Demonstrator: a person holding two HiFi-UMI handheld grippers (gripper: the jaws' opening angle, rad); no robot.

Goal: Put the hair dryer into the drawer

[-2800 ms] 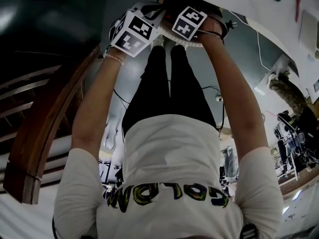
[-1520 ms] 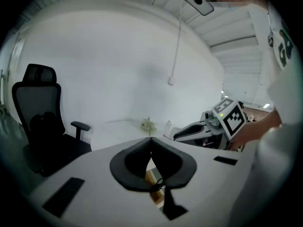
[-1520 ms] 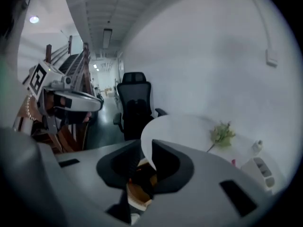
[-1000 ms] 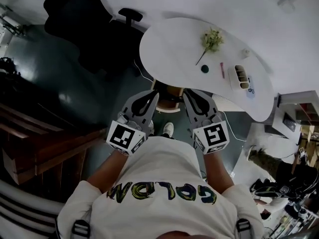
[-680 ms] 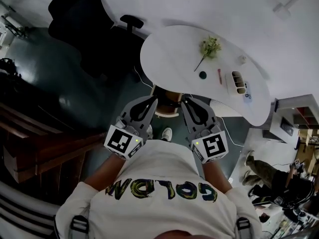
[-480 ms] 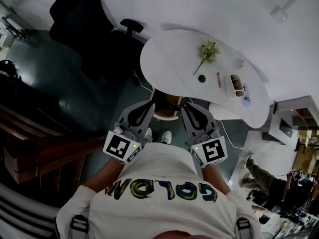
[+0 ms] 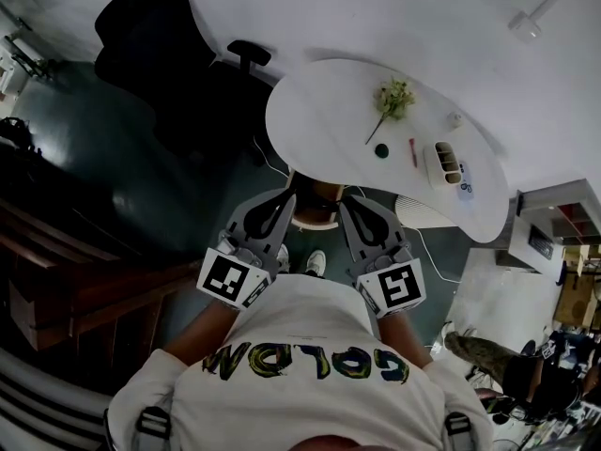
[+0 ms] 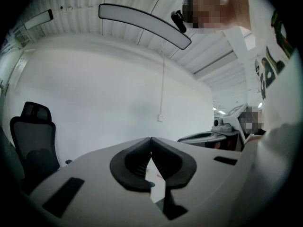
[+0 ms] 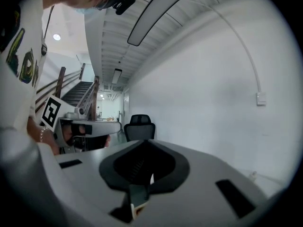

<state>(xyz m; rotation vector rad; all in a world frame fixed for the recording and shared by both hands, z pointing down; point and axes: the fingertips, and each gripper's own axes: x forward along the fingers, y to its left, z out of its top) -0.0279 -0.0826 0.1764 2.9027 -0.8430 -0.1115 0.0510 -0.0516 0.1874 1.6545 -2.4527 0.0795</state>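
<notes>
Hair dryer nowhere in sight, and no drawer can be made out either. By judgement the dryer should be a light, rigid plastic shell, smooth enough to slip, with a cord likely to trail. The handle, or the neck where it meets the barrel, looks the safest place to pinch.

Both tools are idle at the person's chest. The left gripper (image 8: 151,139) has its jaws together on nothing, and the right gripper (image 9: 143,142) is likewise closed and empty.

Only the head view takes in the white table (image 7: 319,111) ahead (a green sprig (image 7: 392,97) and a small white tray (image 7: 449,163) lie on it), the black office chair (image 7: 155,36) beyond its left end and a shoe (image 7: 316,263) on the dark floor. The right gripper view alone shows a staircase (image 9: 78,91) behind the other tool's marker cube. The left gripper view adds a long ceiling lamp (image 8: 142,25) and a bare wall.
</notes>
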